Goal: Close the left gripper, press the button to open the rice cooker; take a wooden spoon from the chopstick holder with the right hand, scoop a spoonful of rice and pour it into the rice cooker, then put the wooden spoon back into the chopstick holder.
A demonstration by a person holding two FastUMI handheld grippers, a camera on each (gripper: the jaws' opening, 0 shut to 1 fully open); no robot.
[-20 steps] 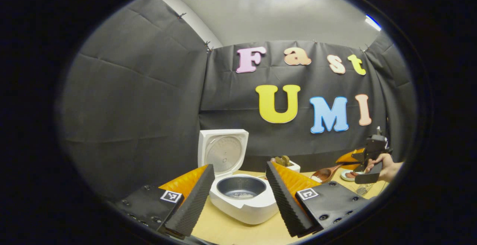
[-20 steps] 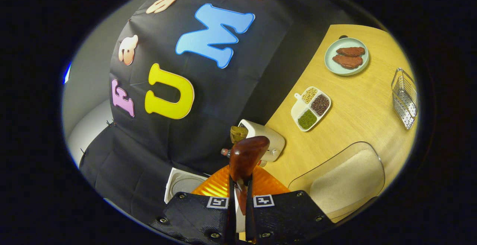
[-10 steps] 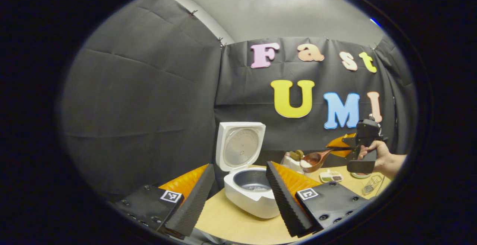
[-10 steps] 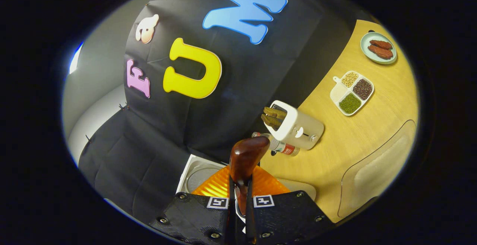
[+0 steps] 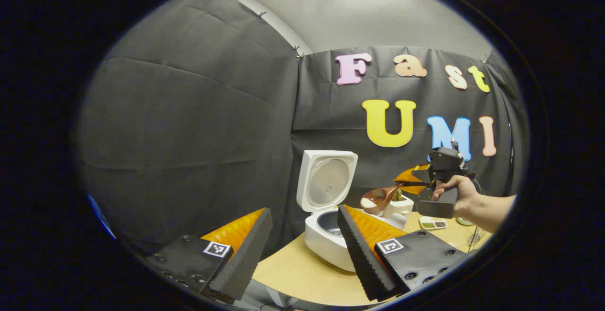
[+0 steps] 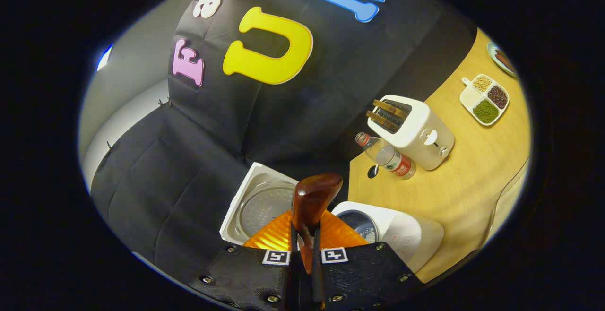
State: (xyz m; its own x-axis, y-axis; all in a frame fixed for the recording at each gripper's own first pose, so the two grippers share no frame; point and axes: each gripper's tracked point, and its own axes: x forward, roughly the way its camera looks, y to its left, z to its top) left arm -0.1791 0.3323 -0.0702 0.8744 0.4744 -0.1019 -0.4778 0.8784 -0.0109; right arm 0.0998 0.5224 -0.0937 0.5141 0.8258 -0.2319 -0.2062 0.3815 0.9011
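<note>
Our right gripper jaws clamp the brown wooden spoon above the open white rice cooker; left gripper jaws gape wide.

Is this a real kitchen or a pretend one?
Probably a pretend kitchen in a cloth-walled booth: an open rice cooker, a toaster and a divided dish of beans sit on one wooden table.

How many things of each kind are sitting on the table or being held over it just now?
Kitchen appliances: 2, the rice cooker and the toaster.
Dishes of food: 2, the divided tray and the plate.
Bottles: 1, the bottle.
Utensils: 1, the wooden spoon, held in the right gripper.
Total: 6.
</note>
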